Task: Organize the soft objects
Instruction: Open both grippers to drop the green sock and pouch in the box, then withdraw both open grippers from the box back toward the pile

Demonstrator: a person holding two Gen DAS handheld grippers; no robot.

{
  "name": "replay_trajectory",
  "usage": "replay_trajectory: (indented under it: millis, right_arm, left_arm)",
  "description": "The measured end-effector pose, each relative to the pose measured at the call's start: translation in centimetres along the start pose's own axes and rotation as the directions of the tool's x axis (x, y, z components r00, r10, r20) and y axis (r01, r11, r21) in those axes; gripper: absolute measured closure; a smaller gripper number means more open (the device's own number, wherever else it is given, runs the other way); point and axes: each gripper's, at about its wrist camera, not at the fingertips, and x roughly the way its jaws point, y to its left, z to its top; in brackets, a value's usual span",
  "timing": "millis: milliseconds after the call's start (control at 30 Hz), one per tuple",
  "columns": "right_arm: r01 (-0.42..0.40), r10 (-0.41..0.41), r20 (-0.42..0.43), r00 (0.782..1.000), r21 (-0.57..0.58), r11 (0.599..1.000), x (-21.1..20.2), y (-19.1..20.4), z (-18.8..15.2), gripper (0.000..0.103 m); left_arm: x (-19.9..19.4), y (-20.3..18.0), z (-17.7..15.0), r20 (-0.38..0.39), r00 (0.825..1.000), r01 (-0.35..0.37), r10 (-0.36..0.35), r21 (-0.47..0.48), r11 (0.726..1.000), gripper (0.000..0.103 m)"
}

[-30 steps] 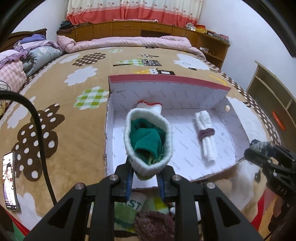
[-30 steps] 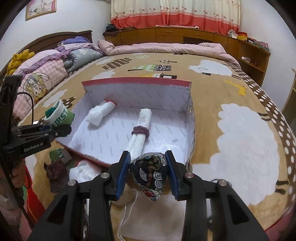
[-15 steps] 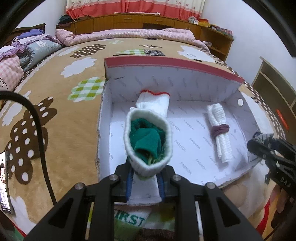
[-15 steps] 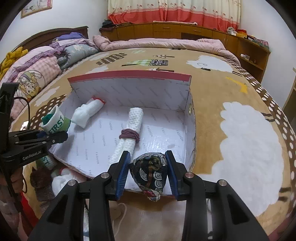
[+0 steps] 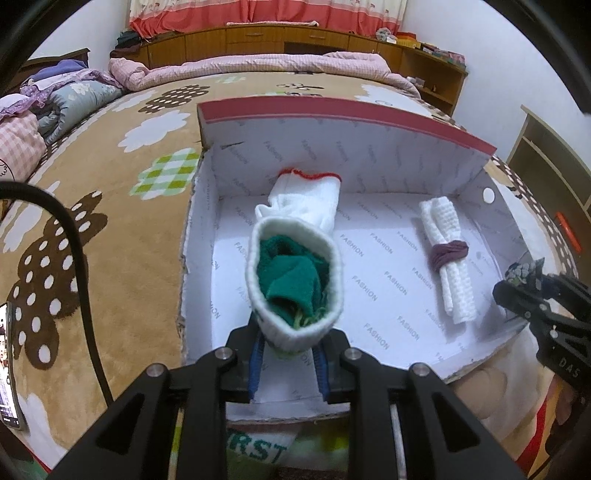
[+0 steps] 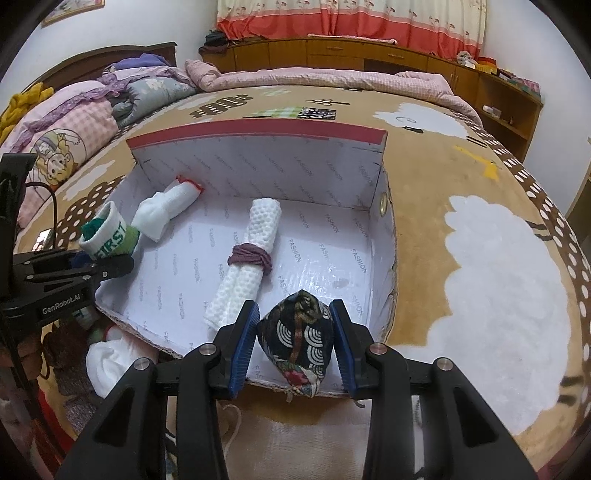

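A: Readable text? Start from the box (image 6: 258, 177).
B: "FASHION" repeated over its white lining. Left of the box, "FIRST" on the rolled sock (image 6: 110, 240) (green letters), "GenRobot.AI" on the left gripper (image 6: 122, 264) holding it.

The rolled sock (image 5: 293, 284) hides its lower end between the fingers (image 5: 256, 363).

Brown cloud-patterned bedspread (image 6: 480, 258) spread beyond the gripper; pink checked quilt (image 5: 258, 66) rolled along the far edge, red-striped curtains (image 6: 351, 22) above wooden cabinets (image 6: 332, 55) behind.
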Motion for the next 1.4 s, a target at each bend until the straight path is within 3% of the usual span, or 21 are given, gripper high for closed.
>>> replay_trajectory:
  millis: [200, 267, 400, 500, 600, 1400]
  right_arm:
    - [0.001, -0.001, 0.0, 1.0, 0.0, 1.0, 0.0, 0.2, -0.1, 0.064]
    - [0.004, -0.004, 0.0, 1.0, -0.011, 1.0, -0.1, 0.3, -0.2, 0.061]
    - [0.012, -0.012, 0.004, 1.0, -0.025, 1.0, -0.2, 0.5, -0.3, 0.056]
    - [0.01, -0.01, 0.017, 1.0, -0.025, 1.0, -0.5, 0.5, -0.3, 0.044]
    - [0.002, -0.001, 0.03, 1.0, -0.024, 1.0, -0.9, 0.5, -0.2, 0.037]
    - [-0.014, 0.013, 0.094, 0.995, 0.009, 1.0, -6.3, 1.7, -1.8, 0.037]
  left_arm:
    - [0.0, -0.1, 0.1, -0.006, 1.0, 0.002, -0.002, 0.0, 1.0, 0.077]
    - [0.0, -0.1, 0.1, -0.006, 1.0, 0.003, -0.003, 0.001, 1.0, 0.072]
    - [-0.4, -0.4, 0.1, 0.016, 1.0, -0.014, 0.014, 0.014, 1.0, 0.05]
    - [-0.9, -0.6, 0.1, 0.032, 0.999, -0.027, 0.026, 0.024, 0.999, 0.041]
    - [-1.4, -0.6, 0.1, 0.037, 0.999, -0.027, 0.026, 0.03, 0.999, 0.041]
    - [-8.4, 0.0, -3.0, 0.07, 0.997, -0.026, 0.023, 0.046, 0.999, 0.041]
